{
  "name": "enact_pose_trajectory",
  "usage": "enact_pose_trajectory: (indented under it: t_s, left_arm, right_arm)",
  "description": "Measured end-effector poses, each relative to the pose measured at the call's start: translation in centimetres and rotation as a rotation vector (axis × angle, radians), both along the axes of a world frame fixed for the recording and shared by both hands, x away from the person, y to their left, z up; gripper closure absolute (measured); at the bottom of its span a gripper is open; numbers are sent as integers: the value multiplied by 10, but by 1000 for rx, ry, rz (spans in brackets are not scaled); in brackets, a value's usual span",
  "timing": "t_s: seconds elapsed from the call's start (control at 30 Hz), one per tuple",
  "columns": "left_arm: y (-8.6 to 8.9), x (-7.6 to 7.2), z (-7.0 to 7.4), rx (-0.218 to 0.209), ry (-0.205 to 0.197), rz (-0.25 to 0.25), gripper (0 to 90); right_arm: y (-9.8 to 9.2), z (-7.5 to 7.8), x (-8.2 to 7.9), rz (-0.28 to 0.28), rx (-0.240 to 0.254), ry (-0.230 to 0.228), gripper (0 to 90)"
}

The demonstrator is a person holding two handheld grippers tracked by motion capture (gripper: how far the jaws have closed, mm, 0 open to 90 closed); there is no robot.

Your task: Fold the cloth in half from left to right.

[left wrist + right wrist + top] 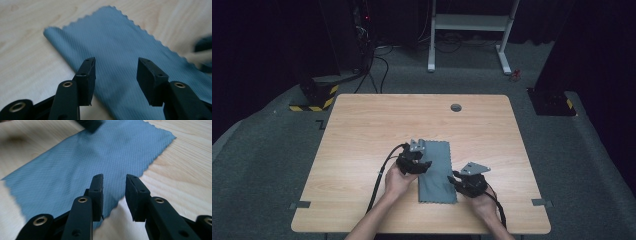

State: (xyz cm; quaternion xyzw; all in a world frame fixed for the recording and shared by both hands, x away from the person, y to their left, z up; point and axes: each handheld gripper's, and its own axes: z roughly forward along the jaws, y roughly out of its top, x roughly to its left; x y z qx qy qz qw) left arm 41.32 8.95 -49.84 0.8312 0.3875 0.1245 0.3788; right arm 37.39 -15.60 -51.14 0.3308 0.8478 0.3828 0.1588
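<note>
We see a grey-blue cloth (pixel 437 171) lying flat on the wooden table (pixel 362 130), right of centre in its near half, long side running near to far. It appears folded lengthwise: in the left gripper view one long side of the cloth (pixel 120 45) is a smooth rounded fold, the other a scalloped edge. In the right gripper view the cloth (pixel 82 162) fills the middle, its scalloped edge just ahead of the jaws.

The left gripper (pixel 418 163) sits at the cloth's left side, over its far half. In its own view the left gripper (pixel 116 72) has its jaws well apart, nothing pinched, cloth showing beneath the gap. The right gripper (pixel 463 182) sits at the cloth's right side near its near corner. In its own view the right gripper (pixel 114 192) has its jaws apart by a narrower gap, also empty, with the cloth's edge below them.

We judge the work in hand to be folding or smoothing the cloth, with both tools free of it. To do the next grasp well, we would bring each tool low and level to an edge, catch all layers together close to a corner, close firmly, and lift both sides evenly so that the fold stays square and the cloth does not drag or bunch on the table.
</note>
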Motion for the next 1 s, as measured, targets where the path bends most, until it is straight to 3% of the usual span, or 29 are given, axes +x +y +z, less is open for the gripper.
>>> enact_pose_trajectory:
  t_s: [0.07, 0.1, 0.27, 0.47, 0.67, 1.0]
  left_arm:
    - [2, -6, -1, -11, 3, 0, 491]
    - [6, -17, -4, -24, 4, -5, 490]
    - [16, -38, -12, -15, -25, 7, 479]
    - [25, -50, -23, -18, -27, 35, 468]
    - [27, -58, -27, 25, -91, 35, 462]
    - [33, -64, -28, 29, -93, 44, 431]
  right_arm:
    - [2, -1, 4, 3, -3, 1, 674]
    - [4, -3, 10, 2, 6, 1, 672]
    - [8, -6, 23, -4, -10, 25, 669]
    - [7, -11, 31, 1, -2, 34, 630]
    - [2, -11, 34, -15, -5, 27, 605]
    - [-1, -11, 37, -6, -8, 26, 561]
